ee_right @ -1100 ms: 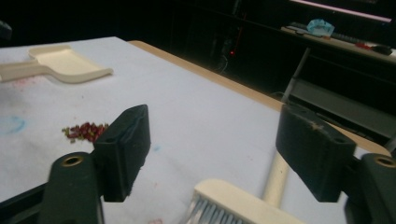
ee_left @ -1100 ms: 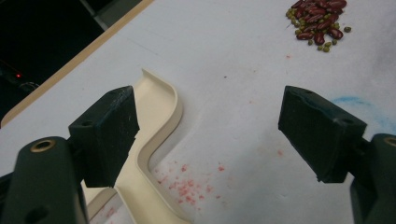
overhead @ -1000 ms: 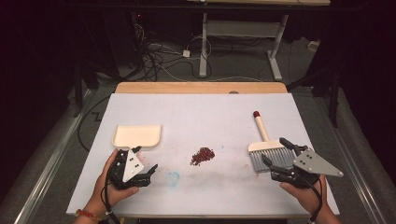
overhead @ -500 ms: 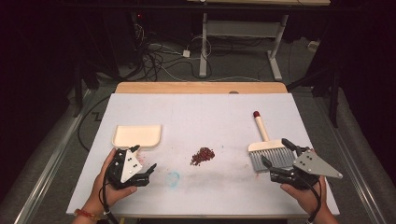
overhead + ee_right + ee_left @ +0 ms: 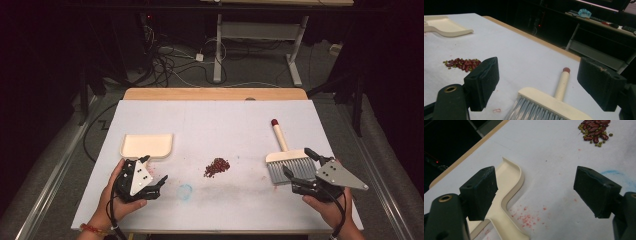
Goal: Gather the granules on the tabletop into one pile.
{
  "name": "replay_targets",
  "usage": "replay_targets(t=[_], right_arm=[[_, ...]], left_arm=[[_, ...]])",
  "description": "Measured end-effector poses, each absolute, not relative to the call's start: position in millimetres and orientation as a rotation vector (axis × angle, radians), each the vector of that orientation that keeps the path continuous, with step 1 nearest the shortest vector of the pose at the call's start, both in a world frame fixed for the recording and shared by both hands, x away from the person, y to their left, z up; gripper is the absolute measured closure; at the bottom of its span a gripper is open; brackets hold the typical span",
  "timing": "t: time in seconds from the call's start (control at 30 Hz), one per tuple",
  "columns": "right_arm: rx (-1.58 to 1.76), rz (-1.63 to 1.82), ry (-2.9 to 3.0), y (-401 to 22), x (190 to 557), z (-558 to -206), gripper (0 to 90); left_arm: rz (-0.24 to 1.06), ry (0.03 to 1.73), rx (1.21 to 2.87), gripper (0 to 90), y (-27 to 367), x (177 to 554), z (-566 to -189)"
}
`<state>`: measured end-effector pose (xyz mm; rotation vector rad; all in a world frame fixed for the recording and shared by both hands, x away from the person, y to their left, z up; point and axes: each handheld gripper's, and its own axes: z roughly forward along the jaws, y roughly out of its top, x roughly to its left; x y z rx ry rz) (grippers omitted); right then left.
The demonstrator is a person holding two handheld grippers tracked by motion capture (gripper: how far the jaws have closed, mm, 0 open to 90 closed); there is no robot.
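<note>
The left gripper is hovering by the dustpan, jaws gaping wide. The right gripper is straddling the brush with jaws wide, beans lying between them.

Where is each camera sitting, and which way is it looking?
High view: sits above the person's side, looking forward and down on the table; both hands show, with the left gripper and right gripper.
Left gripper view: rides the left gripper, looking past its open jaws at the dustpan.
Right gripper view: rides the right gripper, looking past its open jaws at the brush.
Shared: both gripper views catch the pile of beans, also seen from above.
</note>
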<state>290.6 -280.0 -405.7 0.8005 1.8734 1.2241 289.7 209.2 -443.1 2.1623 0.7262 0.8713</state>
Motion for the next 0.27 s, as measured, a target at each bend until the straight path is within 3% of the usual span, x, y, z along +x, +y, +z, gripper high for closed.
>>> replay_targets(t=[0.27], right_arm=[[0.816, 1.223, 1.869, -281.5, 292.9, -407.3, 18.5]], left_arm=[[0.869, 0.728, 2.162, 18.5, 207.9, 292.0, -441.9]])
